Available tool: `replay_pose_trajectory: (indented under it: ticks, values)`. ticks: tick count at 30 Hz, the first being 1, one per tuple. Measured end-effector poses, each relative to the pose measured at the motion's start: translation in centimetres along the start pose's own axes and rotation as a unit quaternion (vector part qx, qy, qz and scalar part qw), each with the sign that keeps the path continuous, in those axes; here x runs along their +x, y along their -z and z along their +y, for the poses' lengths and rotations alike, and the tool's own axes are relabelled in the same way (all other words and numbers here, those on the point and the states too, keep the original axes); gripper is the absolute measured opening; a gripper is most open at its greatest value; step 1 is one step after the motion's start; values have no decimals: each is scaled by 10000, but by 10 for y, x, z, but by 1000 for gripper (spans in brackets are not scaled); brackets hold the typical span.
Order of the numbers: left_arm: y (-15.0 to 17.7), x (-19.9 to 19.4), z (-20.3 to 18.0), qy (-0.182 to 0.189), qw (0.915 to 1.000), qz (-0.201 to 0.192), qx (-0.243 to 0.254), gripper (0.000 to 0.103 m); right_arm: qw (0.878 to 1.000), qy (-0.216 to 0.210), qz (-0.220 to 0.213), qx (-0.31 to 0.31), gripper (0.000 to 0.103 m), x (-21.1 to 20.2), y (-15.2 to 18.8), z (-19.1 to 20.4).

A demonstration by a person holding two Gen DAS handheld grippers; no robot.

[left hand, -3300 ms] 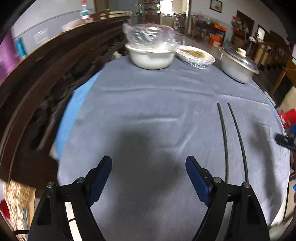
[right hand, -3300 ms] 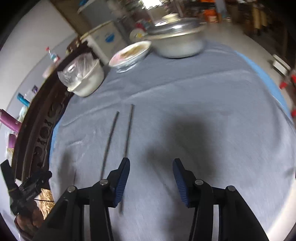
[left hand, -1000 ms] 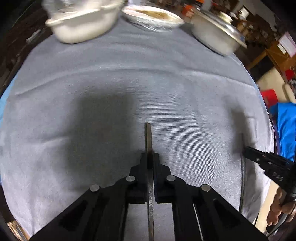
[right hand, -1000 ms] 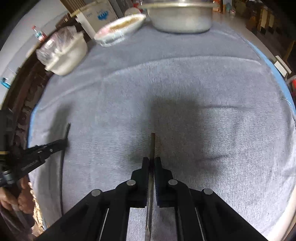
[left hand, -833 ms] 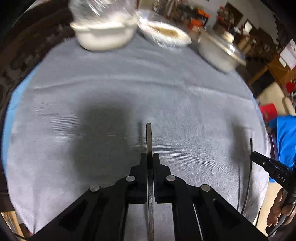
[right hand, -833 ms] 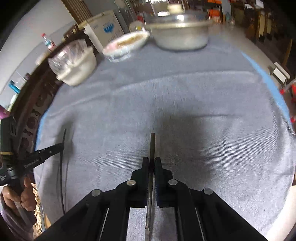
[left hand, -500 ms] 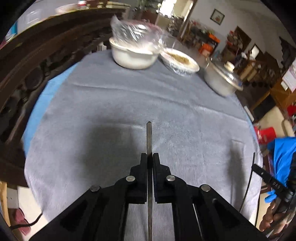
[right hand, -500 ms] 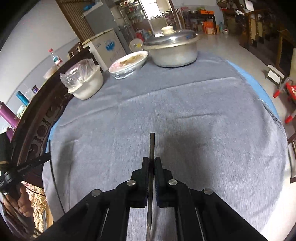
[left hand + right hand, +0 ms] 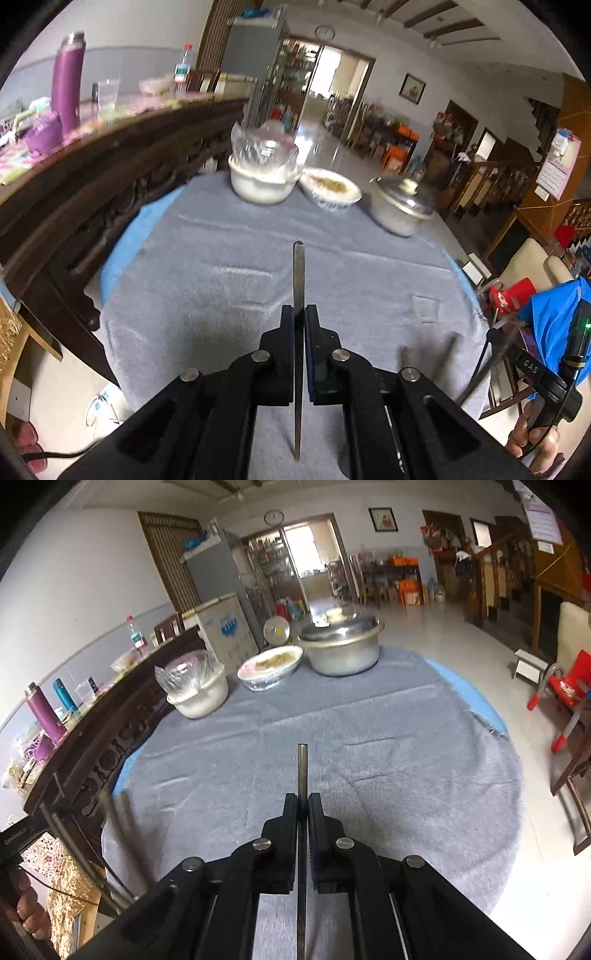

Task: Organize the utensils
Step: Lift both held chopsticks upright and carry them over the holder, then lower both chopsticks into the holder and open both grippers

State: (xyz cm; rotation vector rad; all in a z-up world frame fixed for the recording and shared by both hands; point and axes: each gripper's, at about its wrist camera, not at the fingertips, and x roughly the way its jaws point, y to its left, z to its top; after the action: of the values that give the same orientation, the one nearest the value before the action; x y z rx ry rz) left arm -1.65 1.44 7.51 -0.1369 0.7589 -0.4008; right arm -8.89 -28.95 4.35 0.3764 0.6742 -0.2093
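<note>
I see a round bench [image 9: 406, 738] under a grey cloth [image 9: 229, 266], with blue cloth [image 9: 122, 247] showing at its edge. At the far side stand three dishes in a row: a white bowl [image 9: 260, 181] topped with crumpled clear plastic, a shallow bowl [image 9: 330, 186] of brownish food, and a lidded metal pot [image 9: 341, 642]. Left of the bench runs a dark carved wooden rail [image 9: 92, 177]. Beyond it a purple flask [image 9: 67, 79], a clear cup [image 9: 108, 92] and a water bottle [image 9: 181, 70] stand on a counter. A red plastic chair [image 9: 565, 686] sits on the floor to my right. A wall clock [image 9: 274, 517] hangs above an open doorway [image 9: 310, 554].
</note>
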Motion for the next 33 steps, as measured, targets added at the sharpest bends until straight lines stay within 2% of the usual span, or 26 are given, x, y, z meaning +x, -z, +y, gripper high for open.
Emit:
replay_pose_trajectory:
  ticks: [4,12,33]
  values:
    - [9,-25,-8,74,9997,-190,115,5,9998,-38,-210,6,6,-22,8,4]
    - [26,-46,-14,95,9994,-284,162,5,9975,9,-688,-156,6,-60,21,23]
    - [28,-111,-36,241,9960,-770,379,5,9902,-137,-1353,-318,6,-129,28,47]
